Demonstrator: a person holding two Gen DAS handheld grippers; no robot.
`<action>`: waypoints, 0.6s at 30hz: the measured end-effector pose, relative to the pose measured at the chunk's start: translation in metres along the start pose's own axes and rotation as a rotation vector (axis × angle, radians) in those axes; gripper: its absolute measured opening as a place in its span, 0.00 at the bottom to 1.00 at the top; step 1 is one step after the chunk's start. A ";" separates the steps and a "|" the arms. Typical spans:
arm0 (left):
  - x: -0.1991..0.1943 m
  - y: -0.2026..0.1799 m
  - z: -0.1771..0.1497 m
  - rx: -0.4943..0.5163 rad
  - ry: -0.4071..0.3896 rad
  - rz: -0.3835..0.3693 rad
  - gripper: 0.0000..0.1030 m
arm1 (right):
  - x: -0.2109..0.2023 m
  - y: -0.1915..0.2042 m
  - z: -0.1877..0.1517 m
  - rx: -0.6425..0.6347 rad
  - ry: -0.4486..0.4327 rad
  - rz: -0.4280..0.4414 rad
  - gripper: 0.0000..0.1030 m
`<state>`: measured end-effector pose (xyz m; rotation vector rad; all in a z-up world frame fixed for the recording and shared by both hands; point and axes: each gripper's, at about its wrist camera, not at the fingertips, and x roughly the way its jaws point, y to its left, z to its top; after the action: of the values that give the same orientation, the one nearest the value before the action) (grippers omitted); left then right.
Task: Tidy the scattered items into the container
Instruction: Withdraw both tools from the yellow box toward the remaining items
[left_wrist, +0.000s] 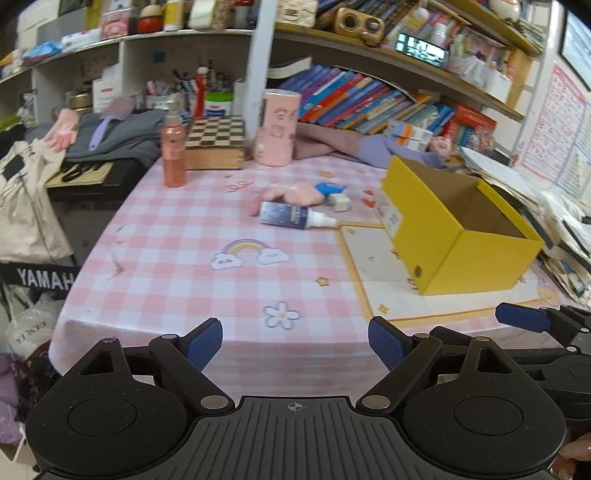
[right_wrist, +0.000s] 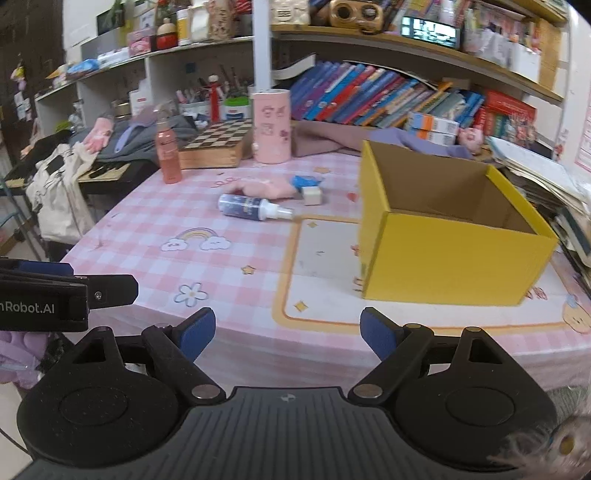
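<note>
A yellow cardboard box (left_wrist: 461, 236) (right_wrist: 450, 254) stands open-topped on the right of the pink checked table. Left of it a small blue-and-white spray bottle (left_wrist: 291, 216) (right_wrist: 255, 207) lies on its side. Behind the bottle lie a pink glove (left_wrist: 291, 194) (right_wrist: 266, 188), a blue wrapper (left_wrist: 330, 187) (right_wrist: 304, 181) and a small pale cube (left_wrist: 341, 202) (right_wrist: 312, 195). My left gripper (left_wrist: 295, 345) hovers open over the table's near edge, nothing between its fingers. My right gripper (right_wrist: 288, 334) is open too, empty, near the box's front.
An orange spray bottle (left_wrist: 173, 147), a chessboard box (left_wrist: 216, 142) and a pink patterned canister (left_wrist: 277, 127) stand at the table's back. Shelves of books rise behind. A keyboard with clothes and a bag sits left. Paper stacks (left_wrist: 554, 206) crowd the right edge.
</note>
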<state>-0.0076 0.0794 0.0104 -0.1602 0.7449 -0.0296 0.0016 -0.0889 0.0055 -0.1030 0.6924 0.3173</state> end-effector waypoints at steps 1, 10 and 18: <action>0.001 0.003 0.001 -0.007 0.000 0.007 0.86 | 0.003 0.002 0.002 -0.008 0.002 0.009 0.83; 0.022 0.018 0.018 -0.044 -0.002 0.053 0.86 | 0.037 0.009 0.025 -0.046 0.014 0.057 0.82; 0.050 0.029 0.046 -0.059 -0.002 0.082 0.86 | 0.073 0.000 0.055 -0.044 0.010 0.063 0.82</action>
<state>0.0596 0.1096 0.0052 -0.1854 0.7505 0.0705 0.0876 -0.0598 0.0007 -0.1247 0.6994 0.3932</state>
